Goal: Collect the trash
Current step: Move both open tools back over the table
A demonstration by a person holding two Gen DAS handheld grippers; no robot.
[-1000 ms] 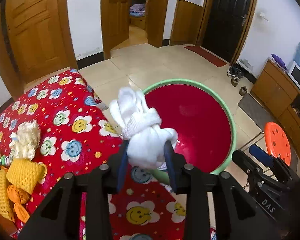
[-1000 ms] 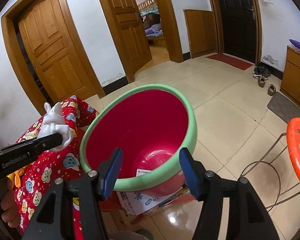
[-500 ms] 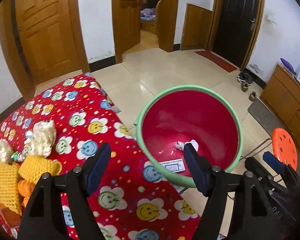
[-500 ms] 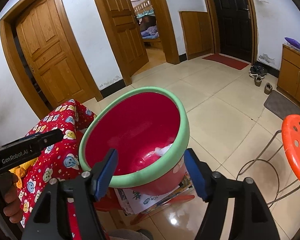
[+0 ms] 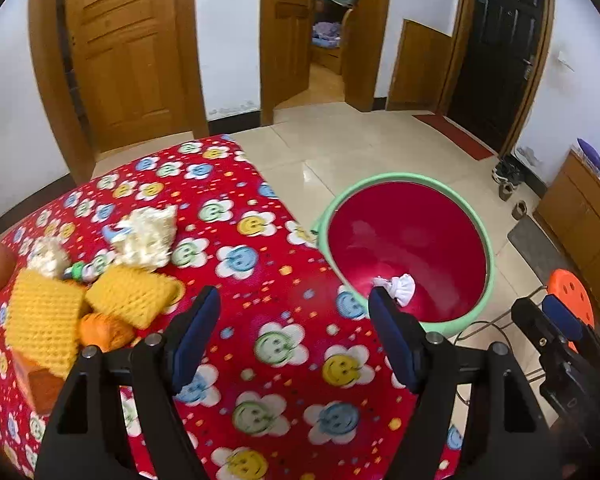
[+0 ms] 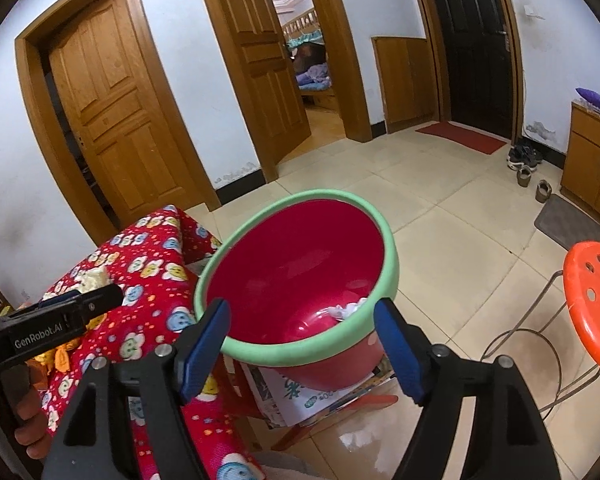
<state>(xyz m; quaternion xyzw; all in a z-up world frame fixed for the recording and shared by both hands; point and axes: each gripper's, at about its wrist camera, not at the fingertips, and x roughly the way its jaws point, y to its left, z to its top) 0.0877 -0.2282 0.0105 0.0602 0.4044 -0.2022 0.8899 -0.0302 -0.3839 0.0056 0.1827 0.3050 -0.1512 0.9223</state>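
Note:
A red basin with a green rim stands beside the table. A knotted white cloth lies inside it. My left gripper is open and empty over the red smiley-flower tablecloth, left of the basin. My right gripper is open and empty, its jaws on either side of the basin's near rim. On the table's left lie white crumpled pieces, yellow foam nets and an orange scrap.
An orange stool stands right of the basin. Printed paper lies under the basin. The left gripper's body shows over the table in the right wrist view. Wooden doors and a cabinet line the walls.
My left gripper opened and dropped the white cloth into the basin, then drew back left over the table. My right gripper widened slightly by the basin rim.

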